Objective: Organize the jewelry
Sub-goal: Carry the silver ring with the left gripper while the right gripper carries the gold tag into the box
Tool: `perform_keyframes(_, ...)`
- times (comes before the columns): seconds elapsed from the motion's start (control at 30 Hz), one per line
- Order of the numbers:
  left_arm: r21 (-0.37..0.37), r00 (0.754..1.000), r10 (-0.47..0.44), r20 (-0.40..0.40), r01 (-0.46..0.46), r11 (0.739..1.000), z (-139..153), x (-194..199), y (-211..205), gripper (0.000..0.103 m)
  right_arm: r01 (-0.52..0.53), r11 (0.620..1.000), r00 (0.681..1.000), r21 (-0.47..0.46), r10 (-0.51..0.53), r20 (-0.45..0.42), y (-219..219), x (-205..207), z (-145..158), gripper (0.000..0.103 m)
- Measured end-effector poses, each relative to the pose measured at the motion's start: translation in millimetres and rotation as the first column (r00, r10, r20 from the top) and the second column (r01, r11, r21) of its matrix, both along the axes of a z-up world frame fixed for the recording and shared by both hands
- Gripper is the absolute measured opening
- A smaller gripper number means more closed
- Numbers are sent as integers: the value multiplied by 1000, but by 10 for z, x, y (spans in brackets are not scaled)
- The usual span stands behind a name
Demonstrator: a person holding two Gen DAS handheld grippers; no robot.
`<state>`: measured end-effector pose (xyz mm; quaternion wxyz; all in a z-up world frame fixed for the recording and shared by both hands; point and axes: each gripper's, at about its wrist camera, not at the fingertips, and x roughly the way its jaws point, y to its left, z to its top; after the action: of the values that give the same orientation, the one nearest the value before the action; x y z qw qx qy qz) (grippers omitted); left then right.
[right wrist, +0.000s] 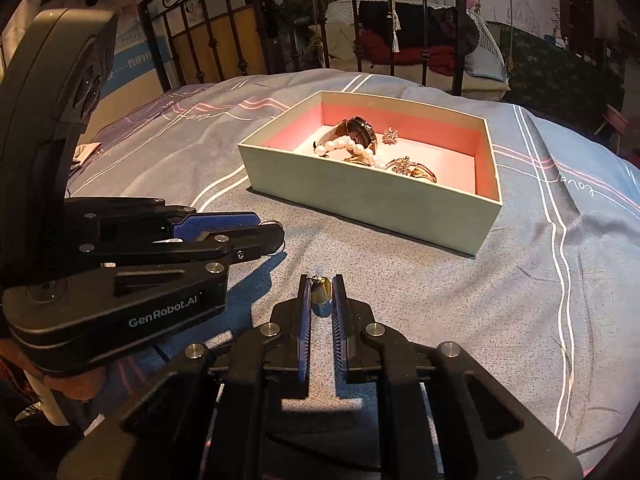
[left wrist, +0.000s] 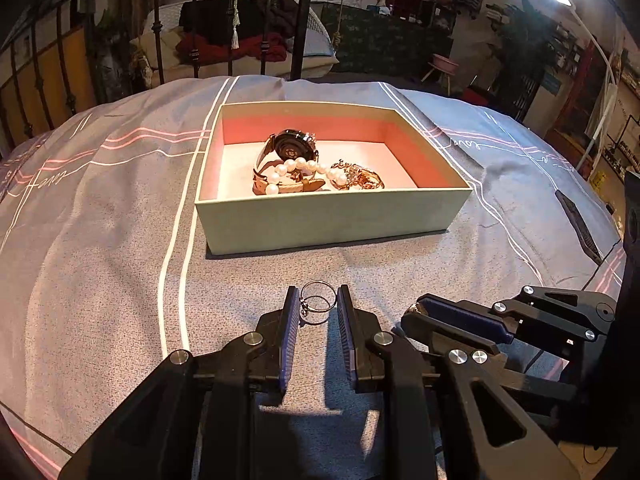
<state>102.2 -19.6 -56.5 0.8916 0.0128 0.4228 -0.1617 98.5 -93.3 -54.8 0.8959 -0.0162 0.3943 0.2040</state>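
Note:
An open box with a pink lining sits on the bed and shows in both views. It holds a watch, a pearl bracelet and gold jewelry. My left gripper is shut on thin silver rings, held just above the bedspread in front of the box. My right gripper is shut on a small gold and silver ring. It is to the right of the left gripper, which shows in the right wrist view.
The grey bedspread with white and pink stripes covers the bed. A black metal bed frame stands behind the box. A dark flat object lies at the bed's right edge.

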Motion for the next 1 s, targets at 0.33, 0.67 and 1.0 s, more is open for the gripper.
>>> perform_keyframes(0.33,-26,999,-1,38,2,1000,107,33,-49,19,26,1000,1000,6,-26,5,-49,30,23,12)
perform_keyframes(0.67,-43,997,19,74,-16,999,384,412,-100,19,78,997,993,16,-79,82,-186,402,372,12)
perform_keyframes(1.0,6,997,43,67,-44,999,473,1002,-211,19,133,991,989,-29,-131,62,-224,1080,464,12)
